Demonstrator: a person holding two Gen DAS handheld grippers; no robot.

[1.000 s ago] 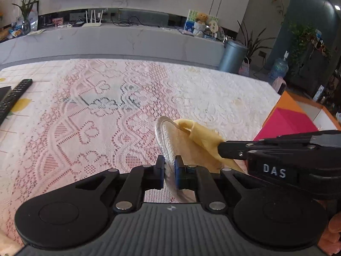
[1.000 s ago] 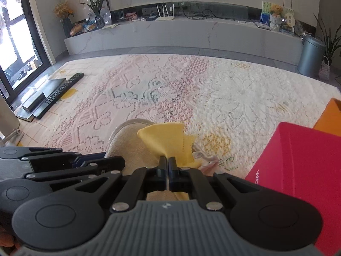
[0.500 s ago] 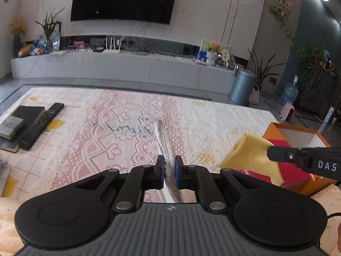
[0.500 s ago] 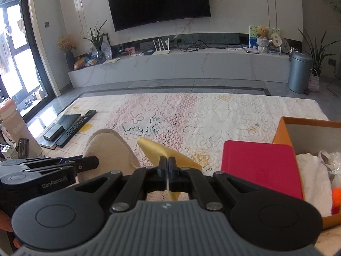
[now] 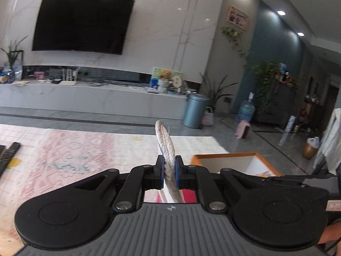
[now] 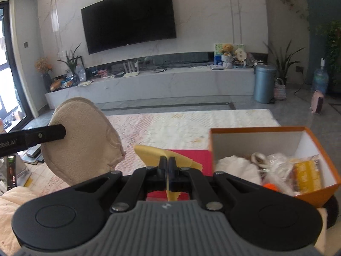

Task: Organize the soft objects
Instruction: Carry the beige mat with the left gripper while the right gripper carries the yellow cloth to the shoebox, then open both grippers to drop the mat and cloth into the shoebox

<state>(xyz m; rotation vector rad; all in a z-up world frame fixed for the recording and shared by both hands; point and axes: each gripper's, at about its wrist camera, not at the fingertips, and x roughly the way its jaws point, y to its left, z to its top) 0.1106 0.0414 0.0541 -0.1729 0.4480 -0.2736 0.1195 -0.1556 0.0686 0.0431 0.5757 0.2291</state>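
A beige oval slipper-like pad (image 6: 83,140) hangs in the air at the left of the right wrist view, with my left gripper (image 5: 169,168) shut on it. In the left wrist view the pad (image 5: 165,143) shows edge-on between the pads. My right gripper (image 6: 168,166) is shut on a yellow cloth (image 6: 149,154), held above a red flat lid (image 6: 194,156). To its right stands an orange box (image 6: 255,130), open at the top. The same orange box (image 5: 223,156) lies just right of my left gripper.
The box holds white fabric (image 6: 236,167), a small orange thing (image 6: 270,186) and yellow packets (image 6: 307,175). A lace cloth (image 6: 181,125) covers the table. A remote control (image 5: 8,157) lies at the far left. Behind stand a TV wall and a low bench.
Both grippers have risen off the lace cloth and swung right. The yellow cloth has come apart from the beige pad. The orange box has come into full view.
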